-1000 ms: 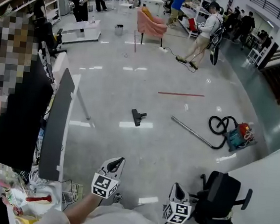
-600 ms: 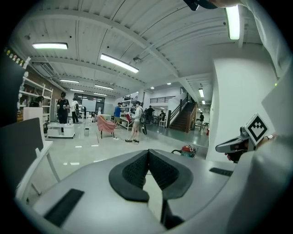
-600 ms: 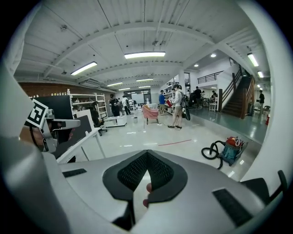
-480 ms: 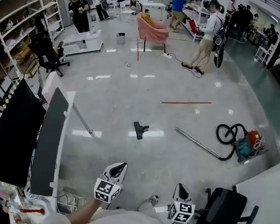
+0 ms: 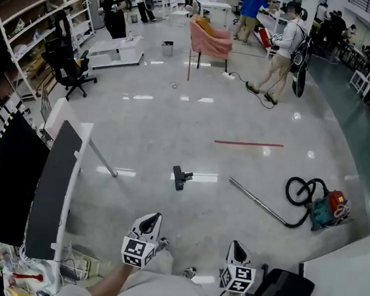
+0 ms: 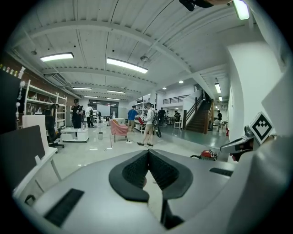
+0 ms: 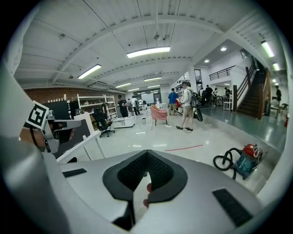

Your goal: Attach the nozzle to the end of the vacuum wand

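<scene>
At our lap, left gripper: we read its jaws pressed together, nothing between them; it points out over the floor.
Right gripper: jaws likewise pressed together and empty; it sits level with the left one, the two apart.
Nozzle: black floor head, lying alone on the glossy floor ahead of us, well apart from both grippers.
Vacuum wand: metal tube flat on the floor right of the nozzle, not touching it; its right end joins the black hose.
Canister: teal and red vacuum body, beside the hose loop.
Red strip: on the floor beyond the wand.
Surroundings: dark monitor on a white desk at our left; black office chair by the right gripper; pink armchair and people far off.
</scene>
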Tool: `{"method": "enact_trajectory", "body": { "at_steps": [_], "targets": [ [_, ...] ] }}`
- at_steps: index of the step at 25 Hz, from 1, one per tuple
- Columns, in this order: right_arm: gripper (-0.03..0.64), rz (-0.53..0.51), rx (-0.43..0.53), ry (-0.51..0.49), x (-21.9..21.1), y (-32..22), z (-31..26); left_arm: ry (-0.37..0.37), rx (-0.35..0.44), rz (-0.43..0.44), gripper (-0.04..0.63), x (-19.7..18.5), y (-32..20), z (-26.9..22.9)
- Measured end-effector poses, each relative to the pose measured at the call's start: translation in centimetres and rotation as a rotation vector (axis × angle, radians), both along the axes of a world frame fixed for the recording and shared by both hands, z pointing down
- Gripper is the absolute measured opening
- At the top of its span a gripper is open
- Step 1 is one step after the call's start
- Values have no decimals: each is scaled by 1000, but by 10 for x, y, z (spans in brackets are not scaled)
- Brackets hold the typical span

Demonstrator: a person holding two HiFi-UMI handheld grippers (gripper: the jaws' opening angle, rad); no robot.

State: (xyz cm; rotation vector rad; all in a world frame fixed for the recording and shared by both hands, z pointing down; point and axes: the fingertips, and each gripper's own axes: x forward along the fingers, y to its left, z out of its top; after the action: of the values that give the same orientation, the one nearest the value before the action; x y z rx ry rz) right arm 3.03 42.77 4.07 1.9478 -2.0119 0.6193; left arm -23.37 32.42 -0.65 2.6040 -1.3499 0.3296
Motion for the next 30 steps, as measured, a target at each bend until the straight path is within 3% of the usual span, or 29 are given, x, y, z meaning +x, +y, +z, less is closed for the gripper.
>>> {"method": "enact_trajectory", "body": {
  "at_steps": [8, 18, 22, 26, 30],
  "targets": [
    [2, 63, -24, 34, 34, -100, 2, 51, -31, 25, 9, 31, -121, 16],
    [2, 184, -14, 89, 44, -215, -12, 100, -9, 203, 9, 81, -267, 18],
    [2, 193, -37, 131, 53, -231, -12, 85, -43, 190, 9, 80, -295, 34],
    [2, 216, -46, 103, 79, -255, -6, 72, -68, 158, 9, 85, -315, 46],
    [2, 157, -67, 95, 101, -287, 8, 52, -80, 95, 9, 97, -337, 58]
  ]
}}
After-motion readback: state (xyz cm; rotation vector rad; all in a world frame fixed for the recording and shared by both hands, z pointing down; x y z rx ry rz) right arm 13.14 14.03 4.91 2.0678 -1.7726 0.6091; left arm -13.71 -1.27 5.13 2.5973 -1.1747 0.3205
